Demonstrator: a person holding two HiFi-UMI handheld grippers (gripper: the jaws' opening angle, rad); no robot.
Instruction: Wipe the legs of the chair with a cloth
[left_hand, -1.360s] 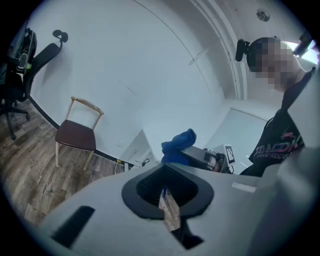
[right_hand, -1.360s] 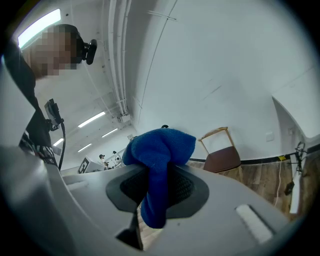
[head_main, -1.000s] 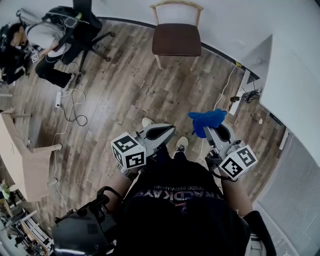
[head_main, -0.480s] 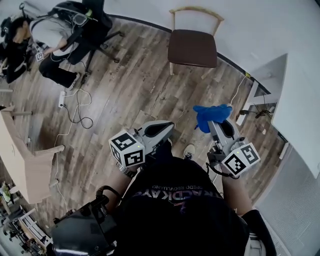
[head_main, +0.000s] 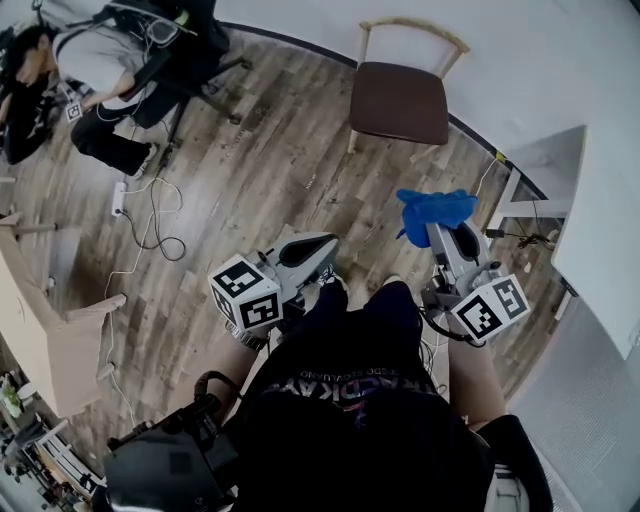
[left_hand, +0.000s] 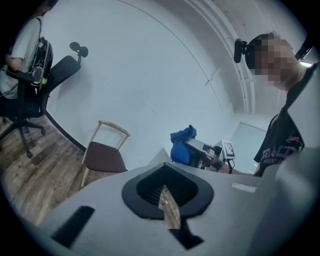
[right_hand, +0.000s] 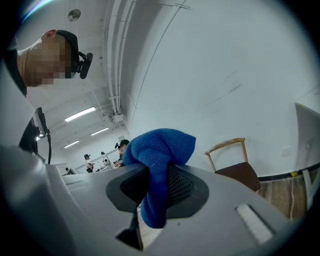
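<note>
A wooden chair (head_main: 402, 98) with a dark brown seat stands by the white wall at the top of the head view; it also shows in the left gripper view (left_hand: 103, 155) and the right gripper view (right_hand: 239, 167). My right gripper (head_main: 437, 222) is shut on a blue cloth (head_main: 432, 211), bunched between its jaws (right_hand: 159, 170). My left gripper (head_main: 325, 250) is shut with nothing in it. Both are held in front of my body, well short of the chair. The chair's legs (head_main: 352, 140) are pale wood.
A person sits in a black office chair (head_main: 172, 50) at the upper left, with cables and a power strip (head_main: 118, 198) on the wood floor. A wooden table (head_main: 45, 340) stands at the left. White desks (head_main: 585, 210) and cables stand at the right.
I have walked toward the chair: it sits more to the right and nearer in the head view. Both grippers keep their hold and pose, the cloth still in the right one.
</note>
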